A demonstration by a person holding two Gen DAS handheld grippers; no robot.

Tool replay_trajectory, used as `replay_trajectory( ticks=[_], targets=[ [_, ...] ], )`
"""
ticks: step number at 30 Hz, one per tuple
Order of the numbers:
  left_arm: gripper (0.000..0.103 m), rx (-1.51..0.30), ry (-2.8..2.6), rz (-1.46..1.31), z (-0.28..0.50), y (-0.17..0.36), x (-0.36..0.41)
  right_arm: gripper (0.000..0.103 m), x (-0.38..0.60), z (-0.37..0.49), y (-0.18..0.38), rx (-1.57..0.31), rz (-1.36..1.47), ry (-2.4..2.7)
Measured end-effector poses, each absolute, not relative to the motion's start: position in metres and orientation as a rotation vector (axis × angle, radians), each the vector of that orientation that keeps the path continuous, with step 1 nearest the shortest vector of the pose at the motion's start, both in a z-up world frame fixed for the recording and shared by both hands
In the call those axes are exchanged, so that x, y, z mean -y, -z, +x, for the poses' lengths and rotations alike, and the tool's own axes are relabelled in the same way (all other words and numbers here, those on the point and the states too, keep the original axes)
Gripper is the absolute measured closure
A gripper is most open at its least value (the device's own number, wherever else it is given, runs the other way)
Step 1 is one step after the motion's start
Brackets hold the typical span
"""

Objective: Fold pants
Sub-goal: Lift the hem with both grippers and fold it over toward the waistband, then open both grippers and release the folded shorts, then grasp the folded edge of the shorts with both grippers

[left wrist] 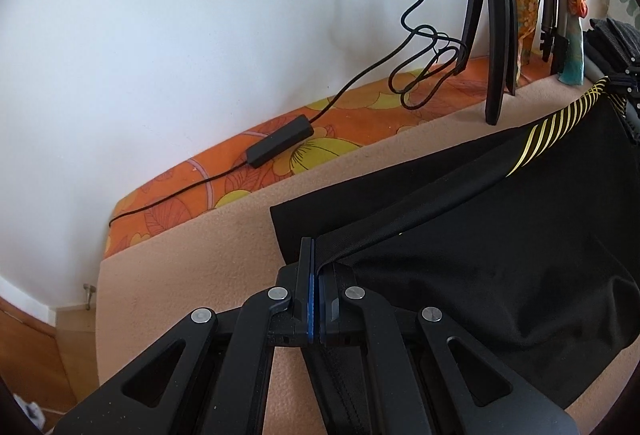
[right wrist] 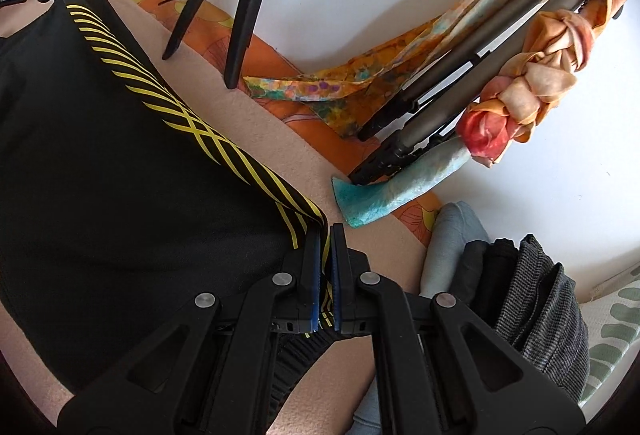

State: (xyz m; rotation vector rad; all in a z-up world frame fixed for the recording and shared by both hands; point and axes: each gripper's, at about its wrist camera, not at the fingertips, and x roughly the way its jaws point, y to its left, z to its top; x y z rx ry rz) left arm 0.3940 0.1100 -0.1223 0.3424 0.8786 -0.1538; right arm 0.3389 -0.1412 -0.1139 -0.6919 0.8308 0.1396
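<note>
1. Two grippers clamp the pants (left wrist: 500, 235): left gripper (left wrist: 315, 275) closed on waistband, right gripper (right wrist: 326, 267) closed on yellow-striped edge.
2. Pants hang stretched over the beige blanket (left wrist: 180, 275), likely to keep the fold edge straight.

My right gripper (right wrist: 325, 235): jaws pinched on the yellow-striped edge of black pants (right wrist: 120, 163), spread over a beige blanket (right wrist: 256, 123). Beyond: black tripod legs (right wrist: 248, 3), scarf-draped grey tripod (right wrist: 460, 91), stack of folded clothes (right wrist: 532, 291) at right.
</note>
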Motion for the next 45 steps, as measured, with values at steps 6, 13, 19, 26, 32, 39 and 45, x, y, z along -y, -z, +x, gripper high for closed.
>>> replay_trajectory(
  ticks=[6, 13, 19, 26, 32, 39, 45],
  targets=[
    [0.1, -0.927, 0.156, 0.318, 0.404, 0.132, -0.113, 0.099, 0.148, 0.362, 0.13, -0.896, -0.606, -0.162],
    [0.069, -0.927, 0.065, 0.221, 0.417, 0.121, -0.134, 0.072, 0.167, 0.373, 0.13, -0.94, -0.462, -0.131],
    [0.066, -0.894, 0.029, 0.192, 0.403, 0.104, -0.147, 0.04, 0.184, 0.361, 0.119, -0.906, -0.426, -0.049],
    [0.065, -0.897, 0.123, 0.117, 0.343, 0.094, -0.149, 0.035, 0.203, 0.306, 0.096, -0.845, -0.279, -0.058],
    [0.059, -0.911, 0.17, 0.046, 0.29, 0.099, -0.145, 0.022, 0.22, 0.236, 0.094, -0.866, -0.061, -0.027],
    [0.058, -0.935, 0.154, -0.161, 0.269, 0.11, -0.164, 0.022, 0.235, 0.192, 0.118, -0.949, 0.305, -0.037],
    [0.058, -0.955, 0.139, -0.358, 0.274, 0.122, -0.183, 0.021, 0.225, 0.192, 0.143, -0.988, 0.45, -0.064]
  ],
)
